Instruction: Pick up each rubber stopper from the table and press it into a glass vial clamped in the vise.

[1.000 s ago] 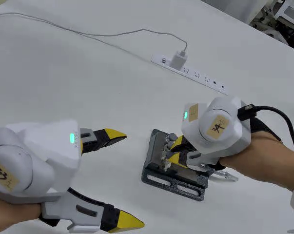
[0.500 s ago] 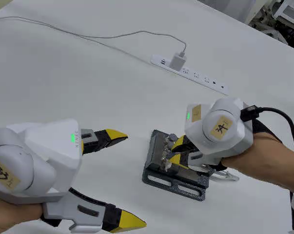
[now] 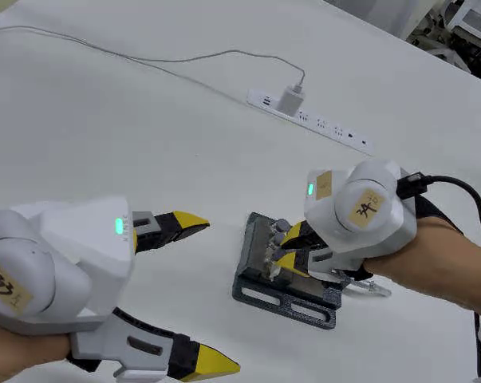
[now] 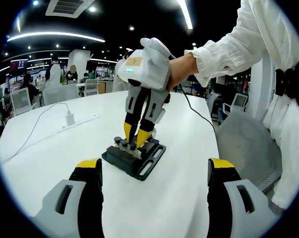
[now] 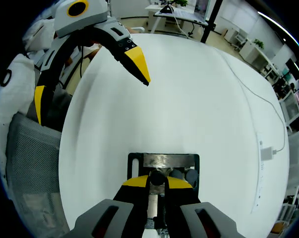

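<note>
Pinching a dark rubber stopper [image 5: 156, 176] in the right gripper [image 5: 156, 179], clenched down to the width of the plug, right at the mouth of one of the glass vials [image 4: 124, 147] clamped upright in the black vise [image 5: 163, 160]. Holding the left gripper [image 3: 204, 293] released, spread wide and empty above the white table [image 3: 104, 120], well apart from the vise. Hard to tell from the right gripper view whether fully seated or only resting on the rim, hidden as it is behind the yellow tips. Could go askew from here if pushed down off the vial's axis: would wedge on one side of the rim, then pop out or skid off on release. Could chip or crack the glass if leaned sideways while pressing, being clamped rigid and without give. Could also knock the neighbouring stoppers [image 5: 175, 174], standing just beside the one in work, with so little room for the tips between them. Might drag the plug back out on opening, through rubber cling to the pads. With no steadying from the left side, might slide or tip the vise on the smooth table under a slanted push. Far across the table, a power strip [image 3: 312, 121] with a plugged-in charger [image 3: 290, 100] and trailing cable [image 3: 144, 62], well clear of the work and no likely snag.
</note>
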A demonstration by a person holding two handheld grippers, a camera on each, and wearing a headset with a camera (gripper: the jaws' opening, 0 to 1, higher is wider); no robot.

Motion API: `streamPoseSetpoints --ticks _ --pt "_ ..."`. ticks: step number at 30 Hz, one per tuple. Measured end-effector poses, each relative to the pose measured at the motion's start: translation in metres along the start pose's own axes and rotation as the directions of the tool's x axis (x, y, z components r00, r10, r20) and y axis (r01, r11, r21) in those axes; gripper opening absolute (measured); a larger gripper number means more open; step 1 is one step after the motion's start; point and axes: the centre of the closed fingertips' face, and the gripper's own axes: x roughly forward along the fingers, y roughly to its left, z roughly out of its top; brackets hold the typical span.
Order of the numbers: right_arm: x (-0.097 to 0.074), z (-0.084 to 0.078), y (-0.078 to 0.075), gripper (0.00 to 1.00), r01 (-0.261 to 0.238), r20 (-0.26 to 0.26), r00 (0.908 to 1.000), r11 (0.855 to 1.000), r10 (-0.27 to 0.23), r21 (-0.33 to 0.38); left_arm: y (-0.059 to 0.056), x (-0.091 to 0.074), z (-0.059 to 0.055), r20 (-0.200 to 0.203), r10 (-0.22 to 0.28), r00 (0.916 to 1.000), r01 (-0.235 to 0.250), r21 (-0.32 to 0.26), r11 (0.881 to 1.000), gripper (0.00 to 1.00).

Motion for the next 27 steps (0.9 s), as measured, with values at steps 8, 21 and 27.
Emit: streamPoseSetpoints --ticks 8,21,27 --pt "-0.002 0.003 0.000 0.08 -0.001 0.018 0.9998 1.000 0.001 0.012 0.000 -0.001 0.000 0.000 0.003 1.0000 -0.003 0.000 1.000 0.87" --pt "-0.017 0.007 -0.003 0.02 0.018 0.069 0.9974 0.999 -0.021 0.043 -0.001 -0.001 0.000 -0.003 0.000 1.0000 0.000 0.001 1.000 0.86" --pt "-0.016 0.004 -0.001 0.00 0.010 0.073 0.9972 0.999 -0.014 0.050 -0.002 -0.001 -0.001 -0.005 -0.002 1.0000 0.002 0.002 1.000 0.87"
